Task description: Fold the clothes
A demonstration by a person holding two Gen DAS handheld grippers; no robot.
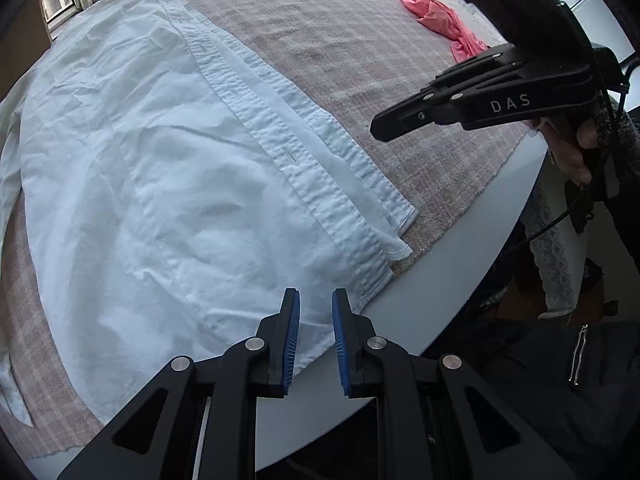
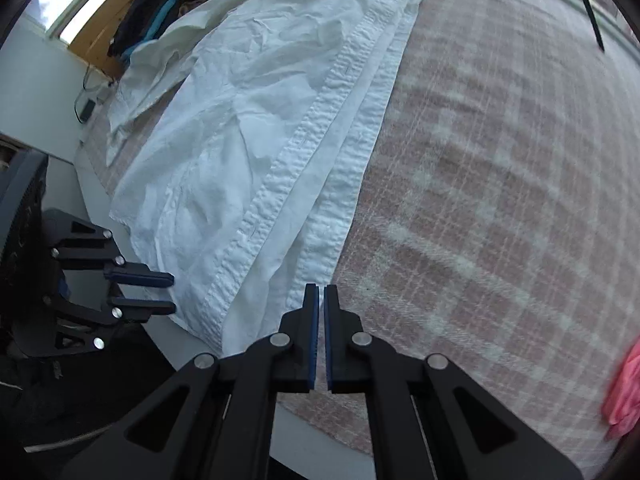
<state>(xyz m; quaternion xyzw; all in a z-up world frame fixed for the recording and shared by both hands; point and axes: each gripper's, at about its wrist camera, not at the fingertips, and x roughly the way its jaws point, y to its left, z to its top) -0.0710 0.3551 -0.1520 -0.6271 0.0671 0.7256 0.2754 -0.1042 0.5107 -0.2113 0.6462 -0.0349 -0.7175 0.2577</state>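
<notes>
Left wrist looks close down over the shirt [image 1: 160,168] hem from the worktop [image 1: 440,288] edge; right wrist faces along the placket. Both share shirt and blanket [image 2: 500,160].

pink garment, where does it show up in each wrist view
Left wrist view: the pink garment lies crumpled at upper right, on the plaid blanket, far from the white shirt.
Right wrist view: only a blurred part of it shows at the lower right edge.
Shared landmark: the shirt's button placket, running along the shirt's right-hand edge in both views.
</notes>
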